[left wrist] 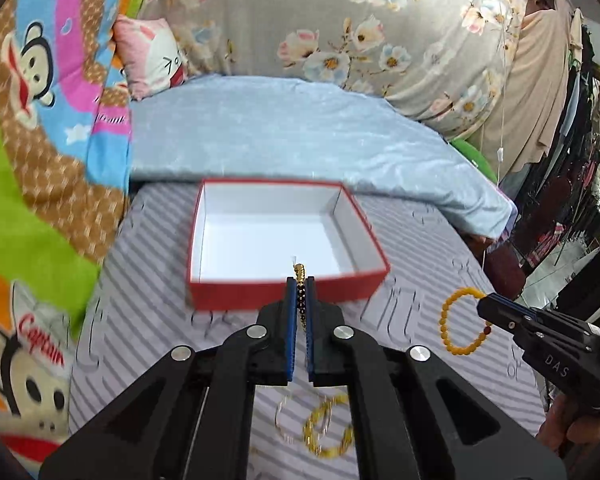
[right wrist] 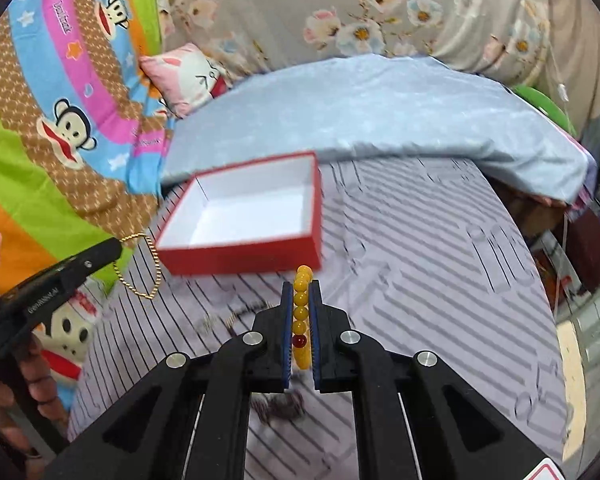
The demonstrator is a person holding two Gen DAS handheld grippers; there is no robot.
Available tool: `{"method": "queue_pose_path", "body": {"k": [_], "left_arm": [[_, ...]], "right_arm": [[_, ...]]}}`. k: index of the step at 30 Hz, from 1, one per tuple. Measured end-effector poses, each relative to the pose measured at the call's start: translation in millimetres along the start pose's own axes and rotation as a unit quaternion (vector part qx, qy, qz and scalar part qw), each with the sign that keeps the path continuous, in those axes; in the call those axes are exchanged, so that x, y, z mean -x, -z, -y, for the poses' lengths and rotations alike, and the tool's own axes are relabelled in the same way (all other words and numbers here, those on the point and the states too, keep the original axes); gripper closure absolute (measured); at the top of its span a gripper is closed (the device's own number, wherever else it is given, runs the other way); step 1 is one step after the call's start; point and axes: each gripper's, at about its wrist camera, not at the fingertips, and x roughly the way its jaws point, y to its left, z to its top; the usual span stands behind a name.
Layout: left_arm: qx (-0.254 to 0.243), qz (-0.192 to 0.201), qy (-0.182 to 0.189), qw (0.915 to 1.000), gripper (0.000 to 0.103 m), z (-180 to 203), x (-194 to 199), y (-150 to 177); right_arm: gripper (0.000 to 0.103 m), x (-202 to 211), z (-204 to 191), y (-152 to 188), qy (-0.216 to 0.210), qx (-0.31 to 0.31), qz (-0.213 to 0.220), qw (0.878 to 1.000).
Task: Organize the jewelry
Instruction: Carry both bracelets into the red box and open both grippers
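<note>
**A:** Left wrist view first: what are you working on?

**B:** You're over a bed with a grey striped sheet (left wrist: pixel 420 248). A pale blue blanket (left wrist: pixel 300 128) lies folded across the far part, a floral quilt (left wrist: pixel 340 20) is piled behind it, and a cartoon monkey blanket (left wrist: pixel 40 140) runs along the left. Clothes (left wrist: pixel 592 184) hang at the far right of the room.

**A:** And the box?

**B:** Your red box (left wrist: pixel 284 240) sits open on the sheet, white inside, nothing in it. It's just beyond the left gripper (left wrist: pixel 300 280).

**A:** What's that gripper doing?

**B:** Its jaws are closed on a gold chain (left wrist: pixel 300 272), with the chain's end poking out past the tips. In the right wrist view the chain hangs in a loop off the sheet, near the box's left corner.

**A:** The right one?

**B:** Your right gripper (right wrist: pixel 301 282) is clamped on a yellow bead bracelet (right wrist: pixel 301 300) with one red bead. The beads line up between the blue pads (right wrist: pixel 287 320). From the left wrist view the bracelet dangles as a ring, clear of the sheet, right of the box.

**A:** Anything left lying?

**B:** Near you on the sheet, under the left gripper, lie gold bangles (left wrist: pixel 328 432), blurred. Under the right gripper there's a dark beaded piece (right wrist: pixel 278 404), too smeared to name.
</note>
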Motion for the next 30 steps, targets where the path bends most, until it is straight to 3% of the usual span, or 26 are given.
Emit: {"method": "queue_pose_path", "body": {"k": [10, 16, 22, 24, 26, 27, 29, 30], "left_arm": [[-0.003, 0.006, -0.02, 0.9998, 0.1, -22.4, -103.0, -71.6], [0.024, -0.027, 0.001, 0.9993, 0.1, -43.0, -163.5, -80.6], [0.014, -0.051, -0.016, 0.9985, 0.099, -52.8, -199.1, -75.5], [0.0, -0.05, -0.029, 0.9983, 0.087, -52.1, -201.1, -74.1], [-0.006, -0.038, -0.043, 0.9983, 0.055, -51.6, -196.6, -74.1], [-0.008, -0.029, -0.049, 0.9983, 0.048, -51.8, -192.6, -74.9], [-0.012, -0.016, -0.056, 0.9982, 0.046, -51.9, -184.0, -77.8], [-0.014, -0.01, -0.065, 0.9978, 0.045, -51.0, -177.6, -78.7]], "right_arm": [[0.096, -103.9, -15.2, -100.3, -0.073, 0.014, -0.011, 0.997], [0.096, -175.0, -29.9, -112.3, -0.118, -0.007, -0.062, 0.991], [0.095, -229.4, -28.9, -108.8, -0.078, 0.0, -0.094, 0.992], [0.091, -234.1, -21.9, -109.3, -0.058, 0.002, -0.092, 0.994], [0.082, -230.4, -17.3, -111.4, -0.031, 0.011, -0.08, 0.996], [0.077, -226.4, -15.2, -112.5, -0.022, 0.013, -0.073, 0.997], [0.064, -210.3, -9.4, -114.4, -0.01, 0.013, -0.052, 0.999], [0.064, -202.6, -6.6, -115.6, -0.005, 0.013, -0.045, 0.999]]}}
